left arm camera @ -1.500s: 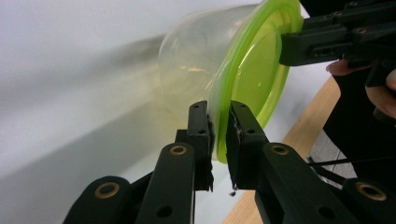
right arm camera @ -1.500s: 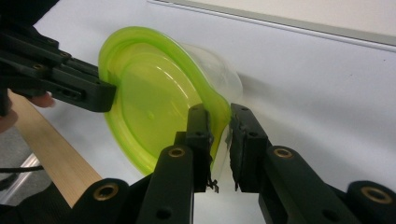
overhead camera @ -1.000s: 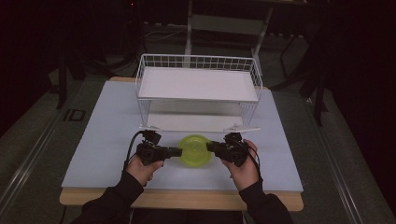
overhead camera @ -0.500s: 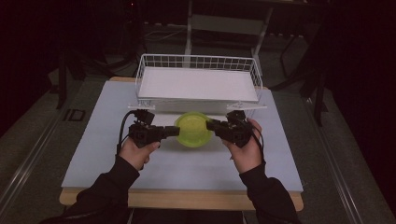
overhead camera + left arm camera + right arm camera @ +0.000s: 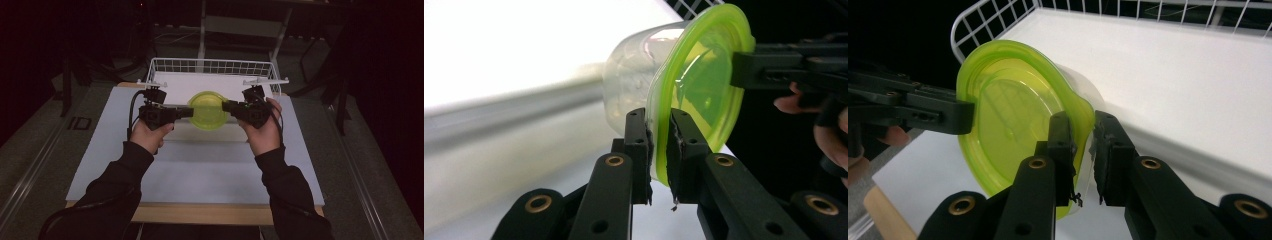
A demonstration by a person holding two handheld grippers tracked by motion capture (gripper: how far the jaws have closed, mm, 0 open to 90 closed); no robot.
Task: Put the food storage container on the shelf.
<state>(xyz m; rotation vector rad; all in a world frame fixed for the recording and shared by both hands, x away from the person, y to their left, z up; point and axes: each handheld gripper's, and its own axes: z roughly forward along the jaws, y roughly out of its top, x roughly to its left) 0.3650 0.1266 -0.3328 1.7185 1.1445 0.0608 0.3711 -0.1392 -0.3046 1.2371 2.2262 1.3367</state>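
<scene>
A clear plastic container with a lime-green lid point(image 5: 207, 110) hangs in the air just in front of the white wire basket point(image 5: 212, 67). My left gripper point(image 5: 189, 112) is shut on the lid's left rim and my right gripper point(image 5: 226, 106) is shut on its right rim. In the left gripper view the lid's edge point(image 5: 660, 150) is pinched between the two black pads, with the clear tub point(image 5: 634, 75) behind it. The right gripper view shows the green lid point(image 5: 1008, 120) clamped at its rim, with the other gripper's jaw holding the far side.
The wire basket has a white floor point(image 5: 200, 82) and stands raised at the back of the pale table top point(image 5: 200, 165). A wooden edge point(image 5: 200, 212) runs along the table's front. Dark floor and stands surround the table.
Both hands have lifted the lidded container up and away from the table's middle towards the basket's front rim. Both grips have stayed closed on the lid.
</scene>
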